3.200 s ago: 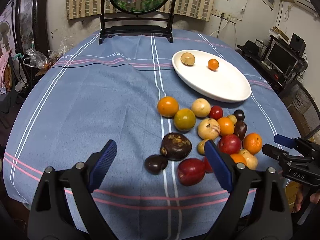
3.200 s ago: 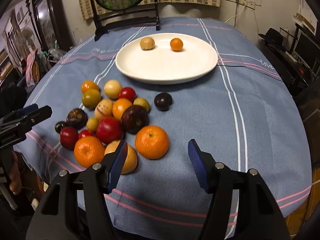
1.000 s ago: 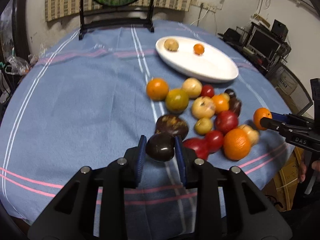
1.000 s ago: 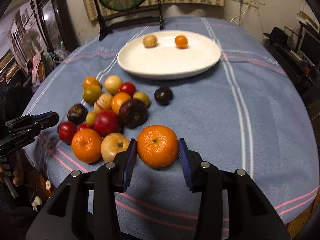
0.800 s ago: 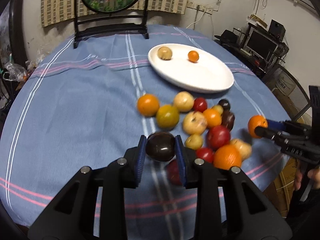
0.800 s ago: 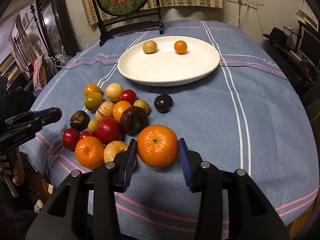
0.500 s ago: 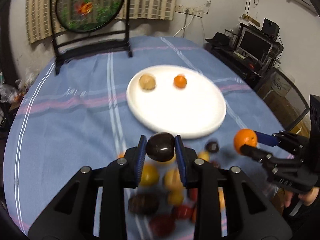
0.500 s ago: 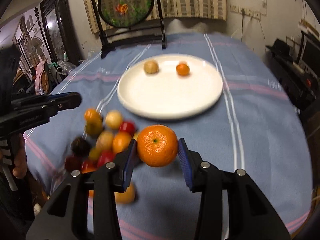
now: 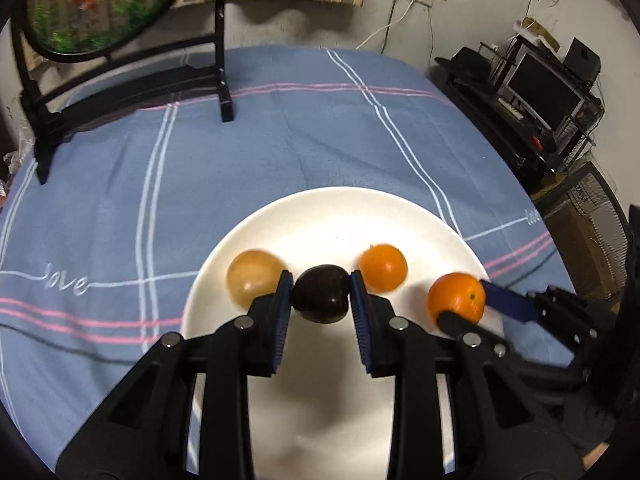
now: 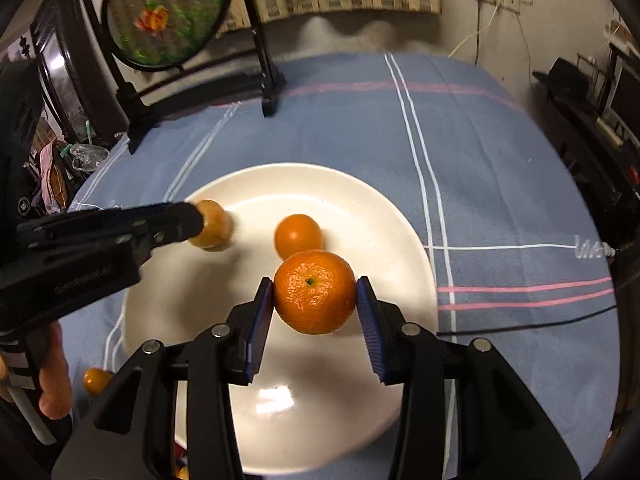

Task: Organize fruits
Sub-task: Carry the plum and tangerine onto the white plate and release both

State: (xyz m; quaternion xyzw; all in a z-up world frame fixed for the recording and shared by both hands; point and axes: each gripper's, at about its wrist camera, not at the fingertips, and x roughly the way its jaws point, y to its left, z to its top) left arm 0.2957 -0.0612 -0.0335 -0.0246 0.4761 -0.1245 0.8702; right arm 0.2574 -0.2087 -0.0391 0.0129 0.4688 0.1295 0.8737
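1. Spreading under everything is the round table in its blue cloth with white and pink stripes, and the wide white ceramic plate, the landmark for all that follows, lies on it.
2. Behind the plate, well apart from it, stands the black-framed round screen painted with goldfish.
3. Both tools hang above the plate, so the step in hand looks like the delivery of two fruits onto it.
4. Over the plate's right part, the right gripper is clamped on the big dimpled orange mandarin, its blue pads pressing both sides; the fruit appears clear of the plate surface.
5. Over the plate's middle, the left gripper is closed nearly as far as it goes around the glossy dark purple plum-like fruit.
6. On the plate's far side rest the pale yellow-brown round fruit and the small smooth orange fruit, with the dark fruit hanging between them in the left wrist view.
7. Off the plate's near left edge a small orange fruit lies on the cloth, so sorting seems unfinished.
8. Next, I judge, each load wants lowering to a bare patch of plate, then a gentle release so nothing rolls into its neighbours.
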